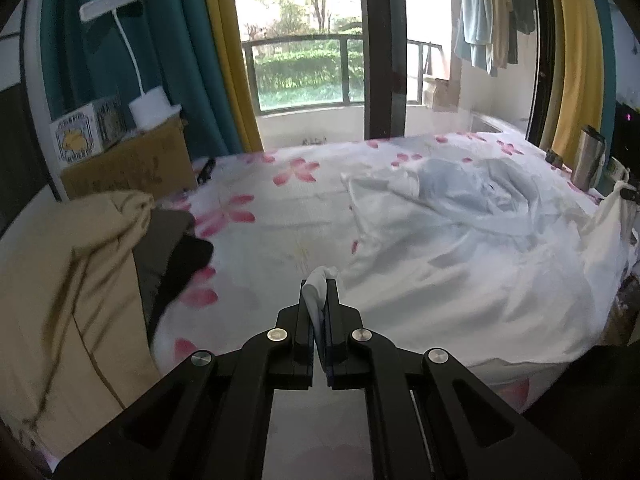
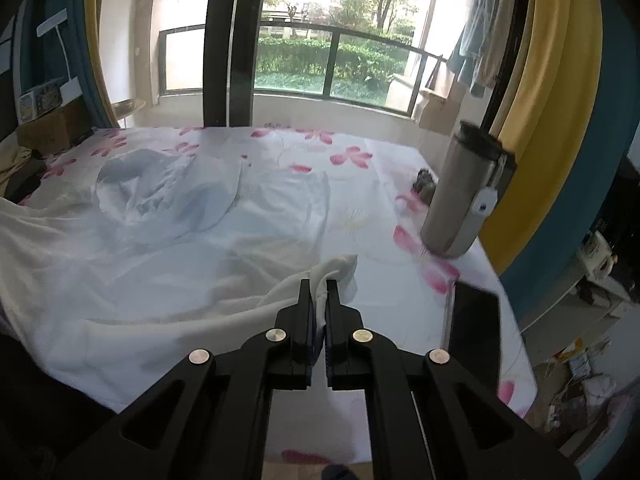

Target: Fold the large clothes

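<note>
A large white garment (image 1: 460, 248) lies crumpled on a bed with a white sheet printed with pink flowers (image 1: 280, 200). My left gripper (image 1: 319, 280) is shut on a bunched corner of the white garment at its near left edge. My right gripper (image 2: 319, 284) is shut on another bunched corner of the white garment (image 2: 160, 248) at its near right edge. The cloth between the two corners spreads over the bed in wrinkles, with a bluish inner part showing near the far side (image 2: 168, 192).
A beige cloth (image 1: 68, 280) and dark clothes (image 1: 172, 256) lie at the bed's left. A steel flask (image 2: 460, 196) and a dark phone (image 2: 474, 320) sit at the bed's right edge. A cardboard box (image 1: 132, 164) with a white lamp (image 1: 150, 108) stands far left.
</note>
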### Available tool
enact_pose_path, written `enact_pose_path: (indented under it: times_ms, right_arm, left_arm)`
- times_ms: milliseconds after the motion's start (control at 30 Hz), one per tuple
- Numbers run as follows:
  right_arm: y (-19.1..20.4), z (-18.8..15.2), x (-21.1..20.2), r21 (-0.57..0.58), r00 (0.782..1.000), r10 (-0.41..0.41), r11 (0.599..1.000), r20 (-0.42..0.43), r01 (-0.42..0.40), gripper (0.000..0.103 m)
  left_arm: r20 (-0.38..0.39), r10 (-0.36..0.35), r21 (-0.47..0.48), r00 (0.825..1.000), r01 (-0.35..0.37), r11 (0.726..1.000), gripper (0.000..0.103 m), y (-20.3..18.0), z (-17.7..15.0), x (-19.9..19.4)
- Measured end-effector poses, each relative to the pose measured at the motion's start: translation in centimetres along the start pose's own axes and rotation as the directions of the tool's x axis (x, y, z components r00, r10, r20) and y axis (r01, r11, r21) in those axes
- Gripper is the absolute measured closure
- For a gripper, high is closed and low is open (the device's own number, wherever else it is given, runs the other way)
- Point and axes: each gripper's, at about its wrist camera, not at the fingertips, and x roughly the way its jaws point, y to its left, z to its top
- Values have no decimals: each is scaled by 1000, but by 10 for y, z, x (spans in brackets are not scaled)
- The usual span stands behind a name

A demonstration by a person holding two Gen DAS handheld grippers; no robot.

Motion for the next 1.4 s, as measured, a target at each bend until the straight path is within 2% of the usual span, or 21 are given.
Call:
enact_pose_path:
  times_ms: [167,433,667,1067,1267,1400]
  right_arm:
    - [-5,14,1,-6,999,-25,1000,27,26,100]
    - [-21,36,8,27,997,-44,999,67,43,100]
    - [-27,50,25,42,993,-95,995,70,92,100]
    - [-43,78,67,70,993,-107,992,51,104,100]
    - [-45,87,96,62,994,-112,992,23,110,100]
    - [-49,94,111,73,995,-101,992,14,100,100]
  left_arm:
    - [37,9,11,999,-10,1000,99,3,19,5]
    - [107,-12,-29,994,15,999,99,5,50,16]
    - [135,6,-79,991,5,997,99,10,68,34]
    - [144,45,-91,989,-32,995,99,14,94,81]
    - [129,60,-173,990,-37,984,99,22,102,109]
    - [111,72,-182,991,-51,982,99,22,110,129]
